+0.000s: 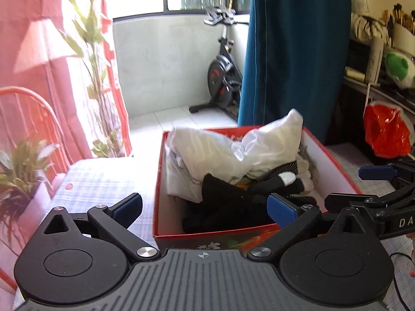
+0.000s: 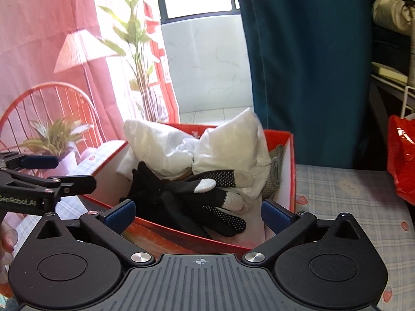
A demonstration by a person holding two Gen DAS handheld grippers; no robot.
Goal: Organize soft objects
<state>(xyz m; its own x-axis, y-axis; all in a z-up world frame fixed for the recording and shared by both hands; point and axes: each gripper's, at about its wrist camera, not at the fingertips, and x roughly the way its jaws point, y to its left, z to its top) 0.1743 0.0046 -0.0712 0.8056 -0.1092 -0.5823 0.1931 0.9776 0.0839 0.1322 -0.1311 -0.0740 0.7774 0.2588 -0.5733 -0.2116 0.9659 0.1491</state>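
Black gloves lie loose in the red box, just ahead of and below your right gripper, whose jaws are spread wide with nothing between them. Your left gripper is also spread and empty, poised above the box's near rim, level with the right one beside it. The box sits on the checked desk, with bare cloth on both sides of it. Beyond the gloves, a white bundle heaps above the far rim. Farther off hangs a blue curtain.
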